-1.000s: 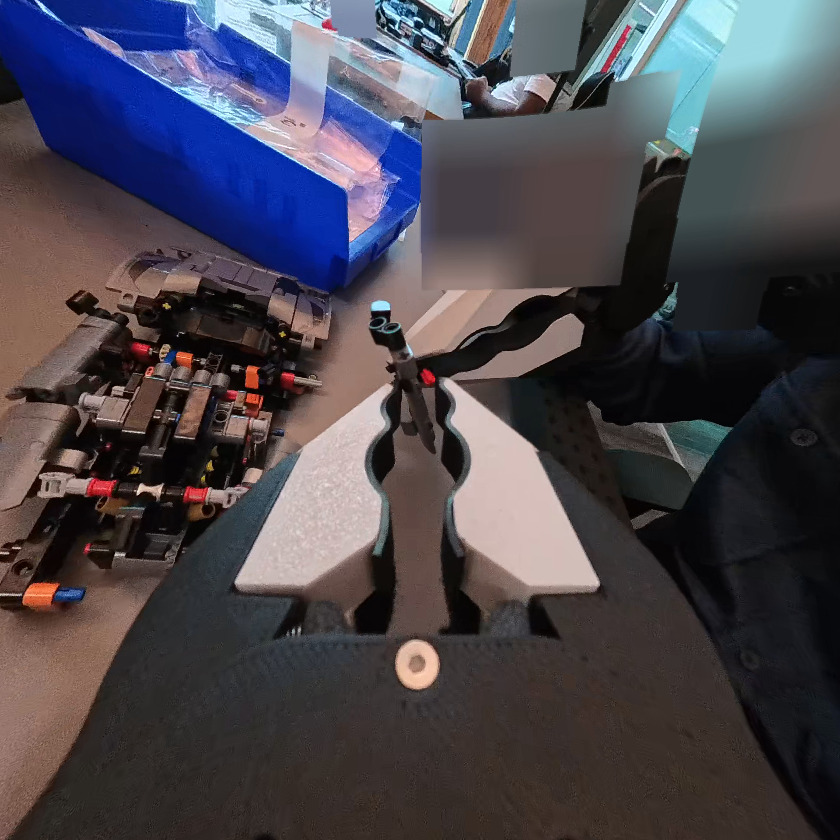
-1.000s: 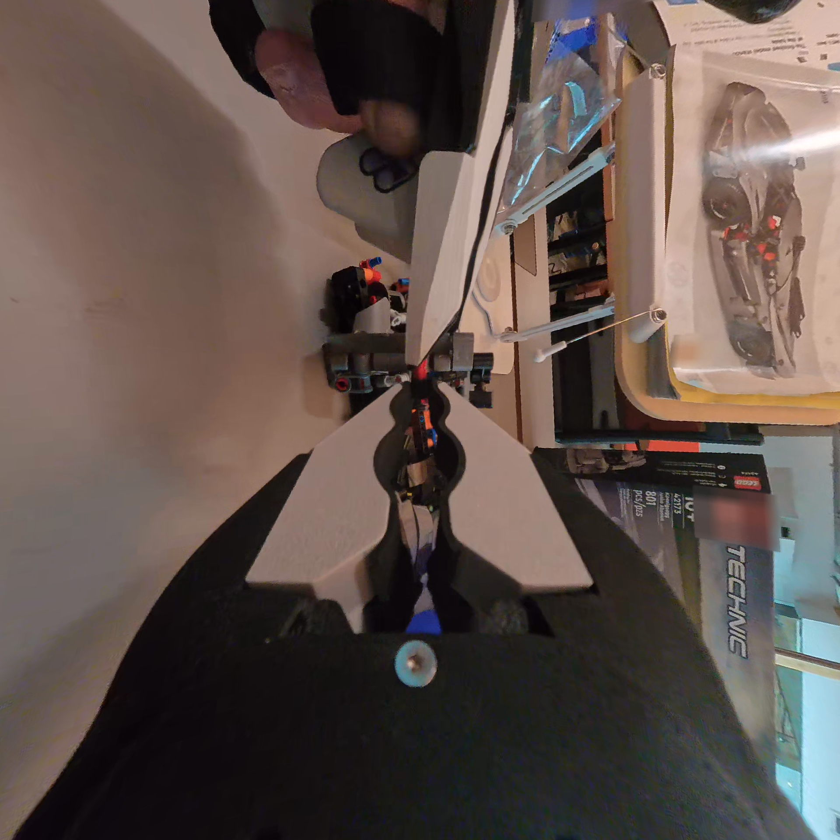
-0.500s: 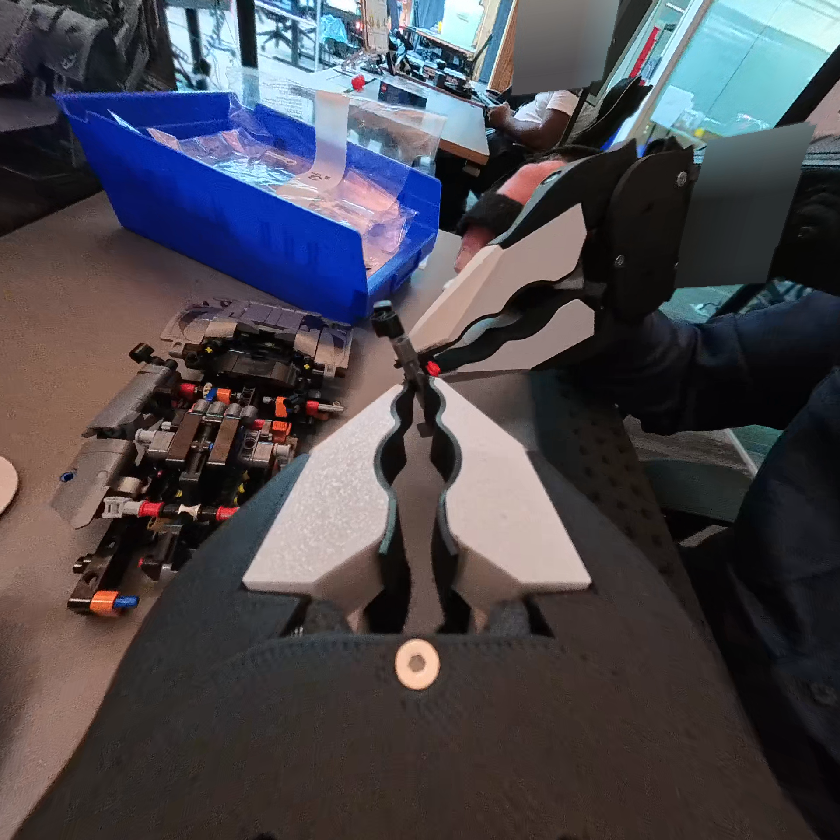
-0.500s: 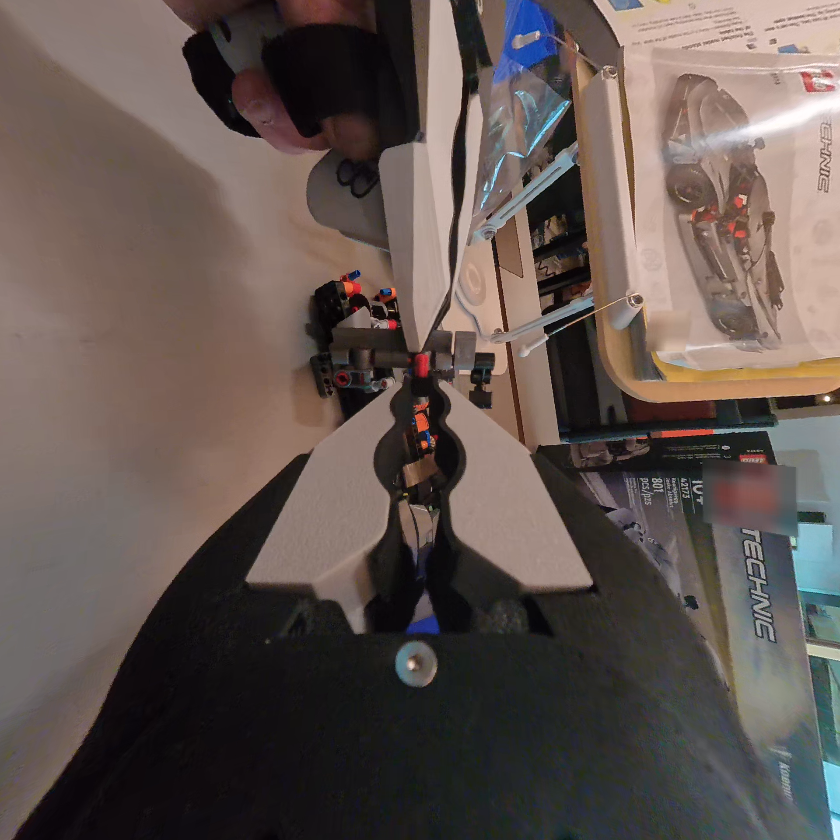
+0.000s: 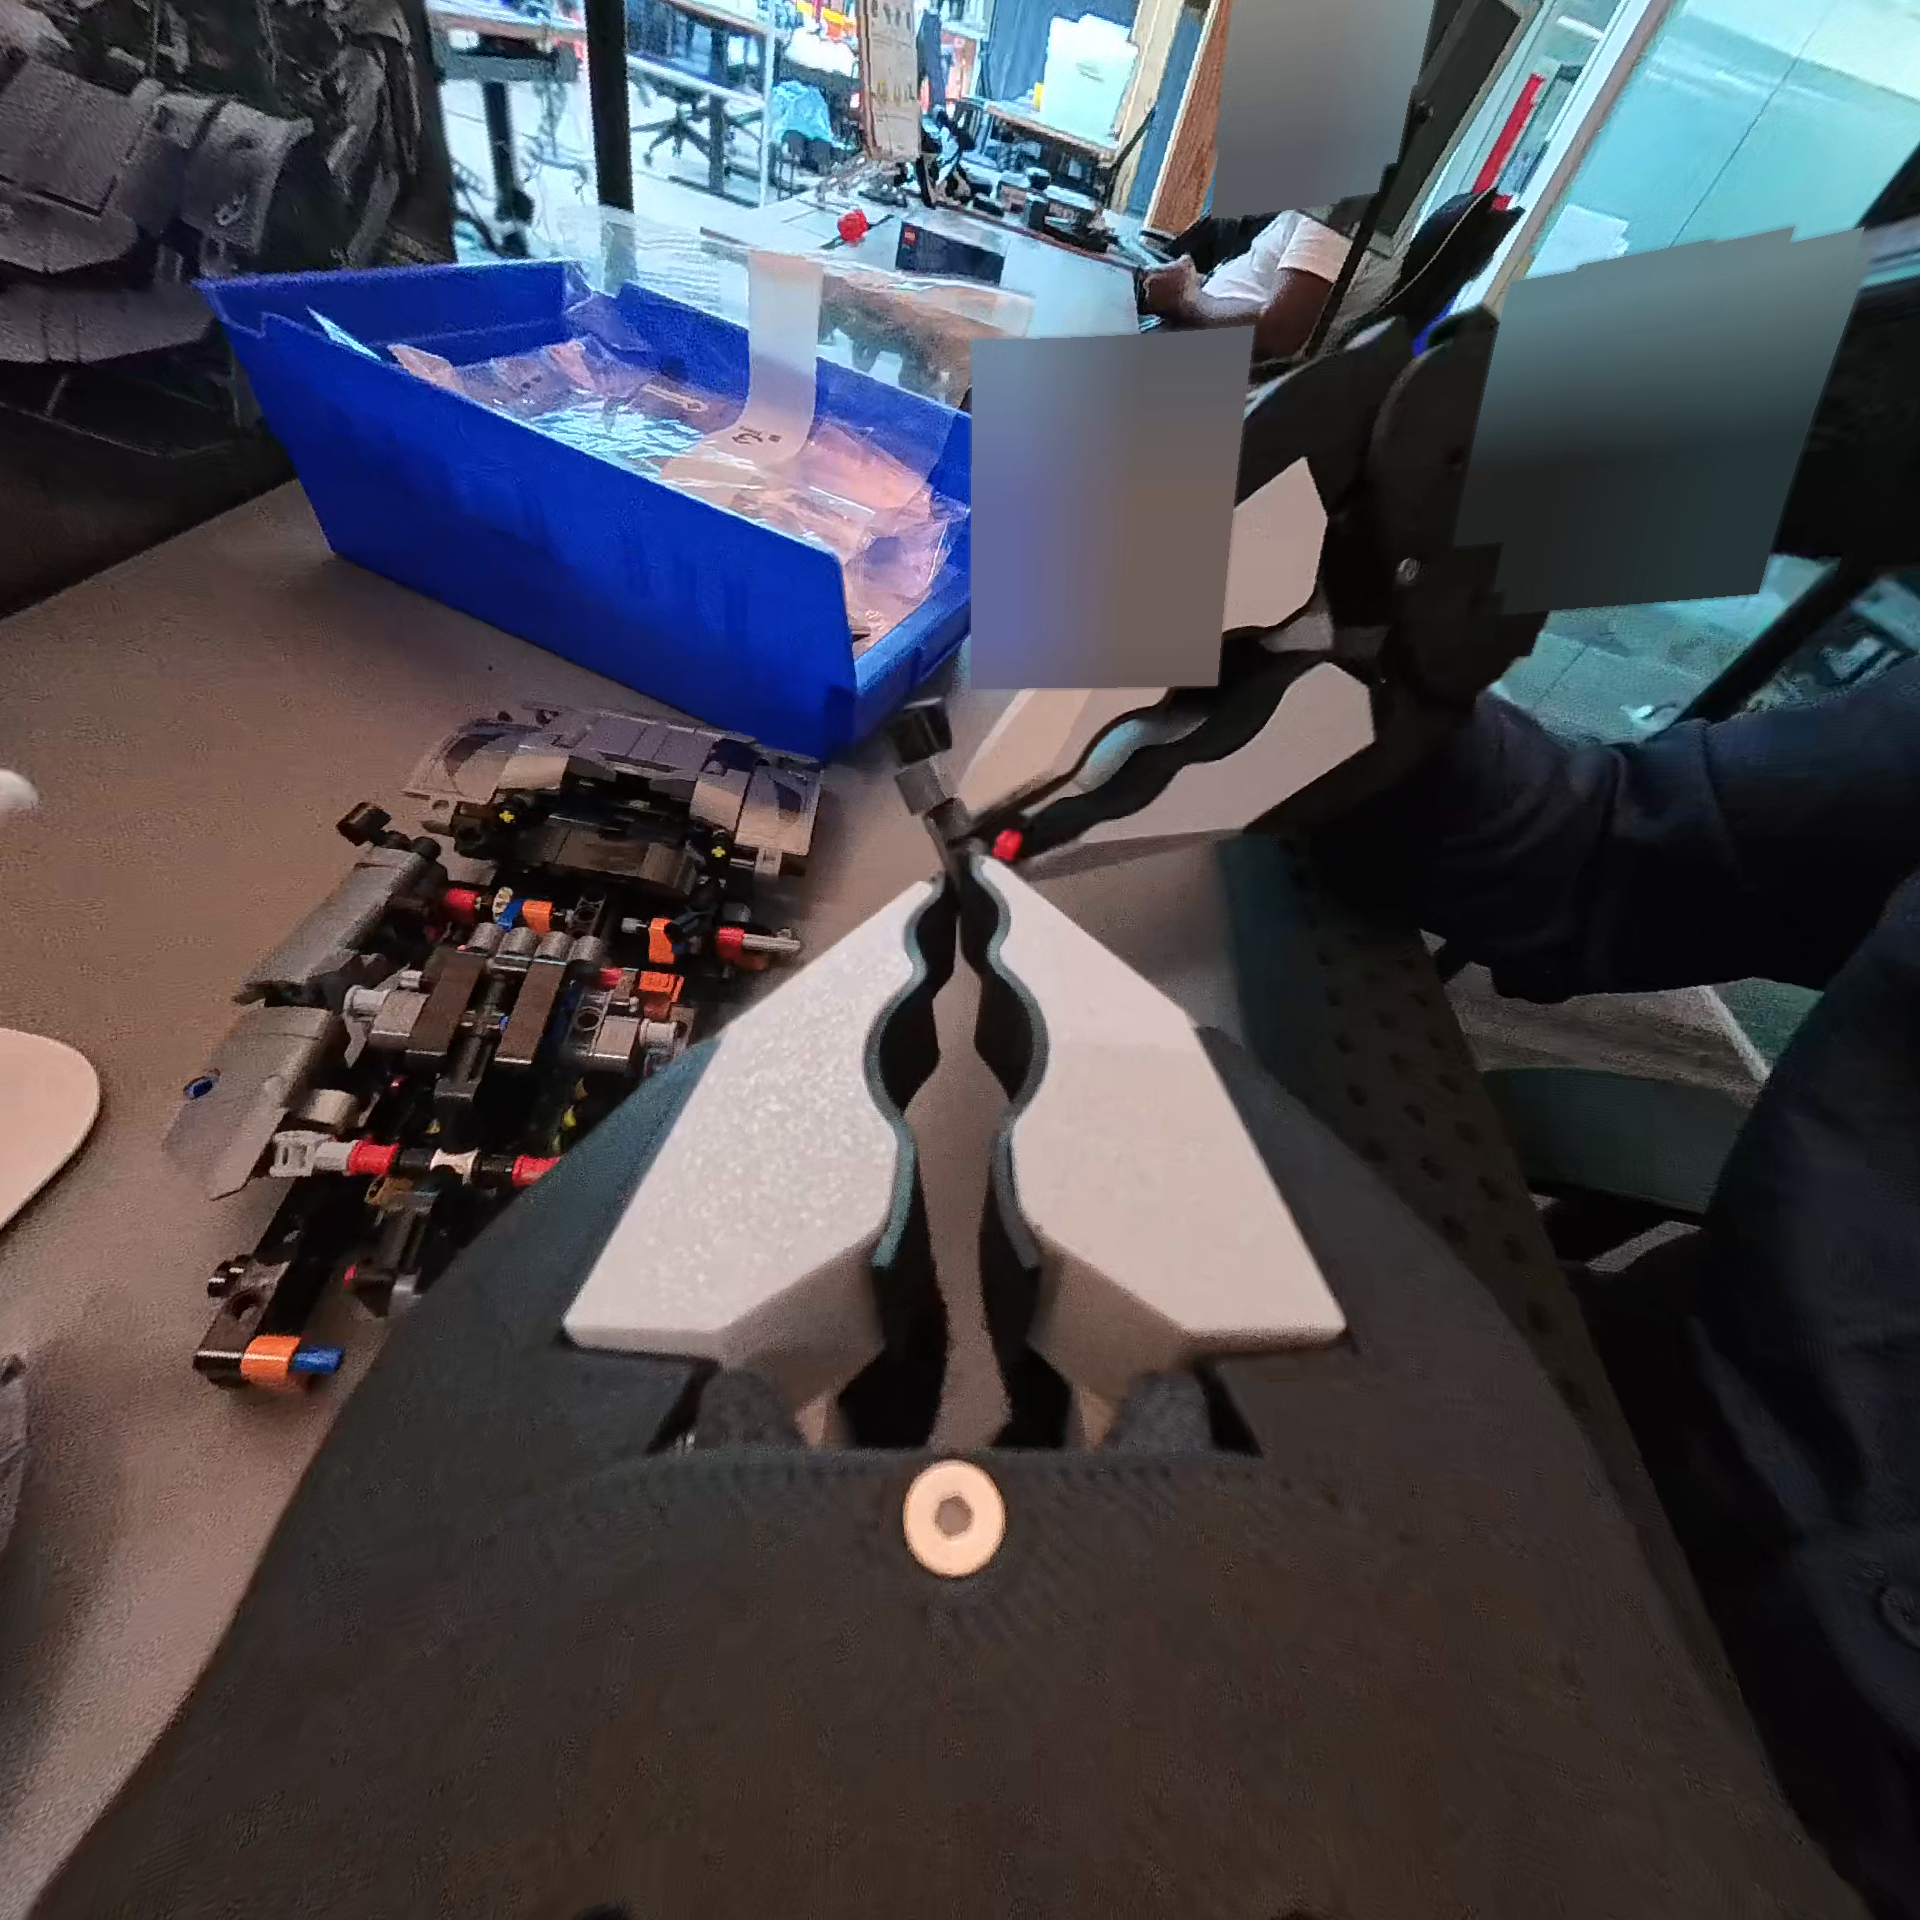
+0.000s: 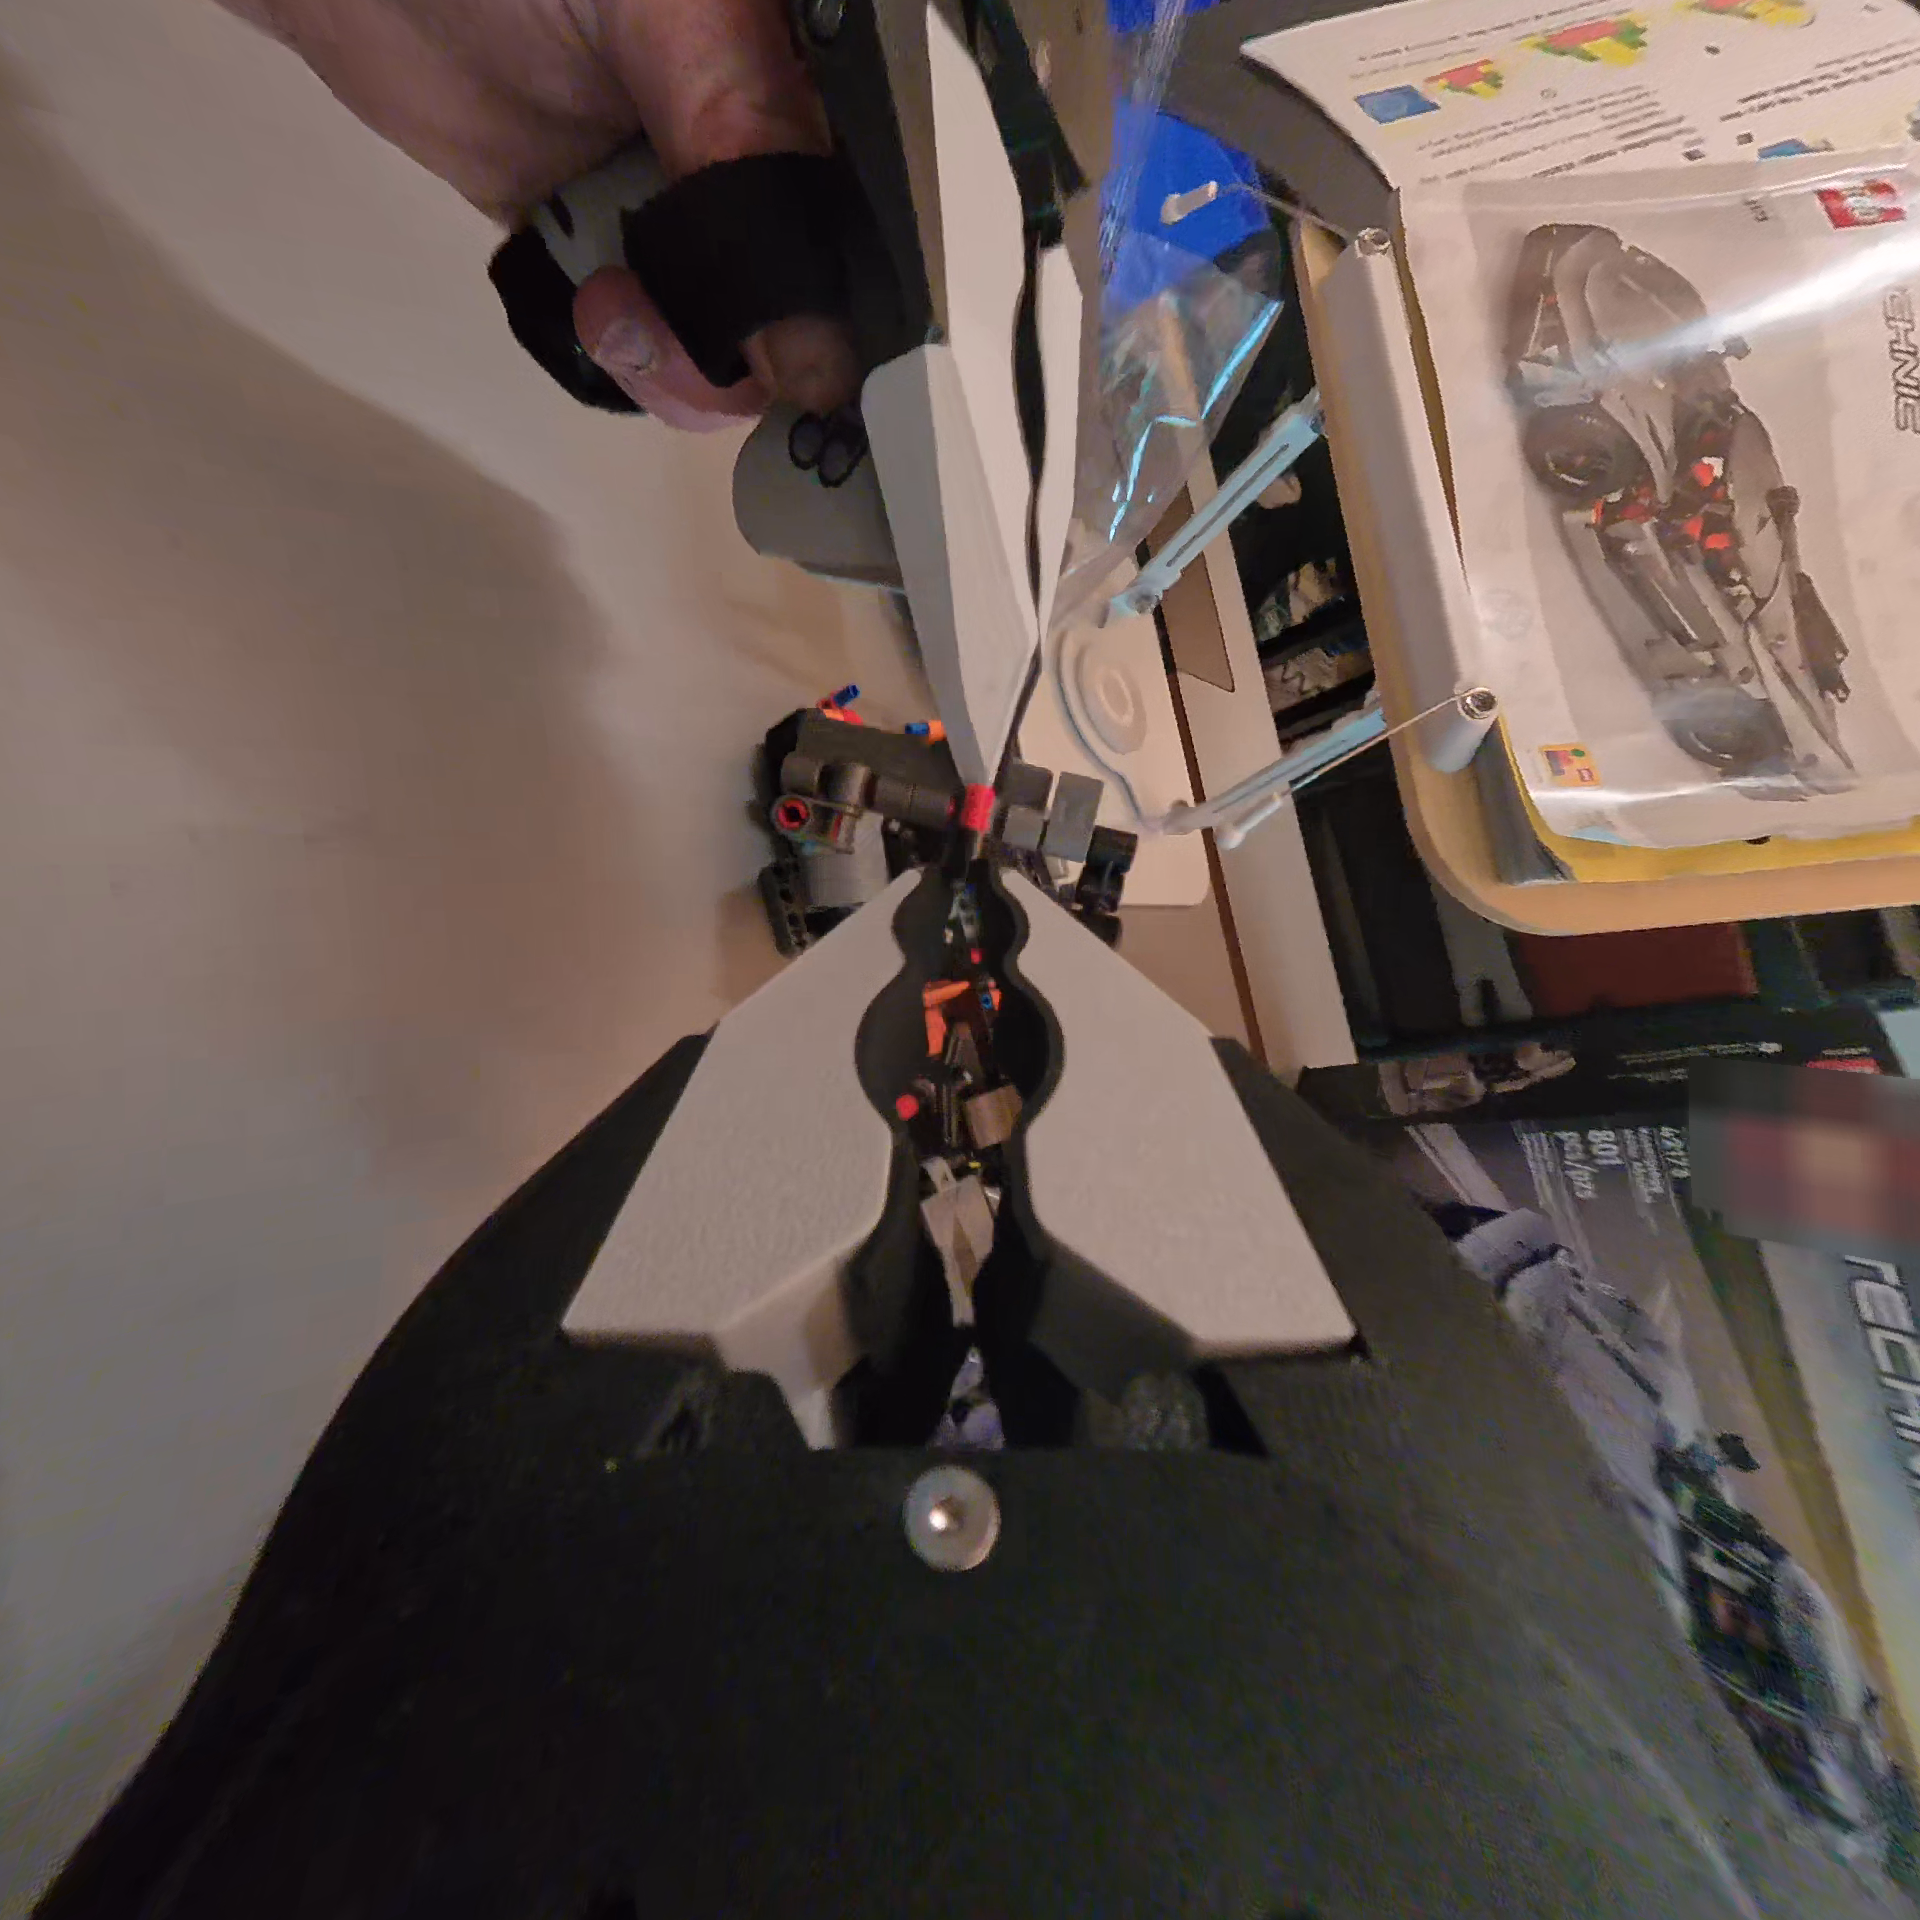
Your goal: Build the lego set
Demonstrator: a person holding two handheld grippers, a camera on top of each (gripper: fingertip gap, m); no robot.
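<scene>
Both grippers meet tip to tip above the table (image 5: pixel 156 727): the left gripper (image 5: pixel 961 883) is clamped on a thin grey-and-black lego rod (image 5: pixel 928 784), the right gripper (image 5: pixel 1013 836) pinched on its red bush (image 6: pixel 974 808). The half-built lego car (image 5: pixel 499 997) lies left of the rod — a blue bin (image 5: pixel 582 540) behind it.

The partly built black-and-grey Lego car chassis (image 5: pixel 499 997) lay on the grey table (image 5: pixel 135 748), in front of the blue plastic bin (image 5: pixel 582 540). Clear plastic bags (image 5: pixel 665 416) sat in the bin. The two grippers met right of the chassis.
</scene>
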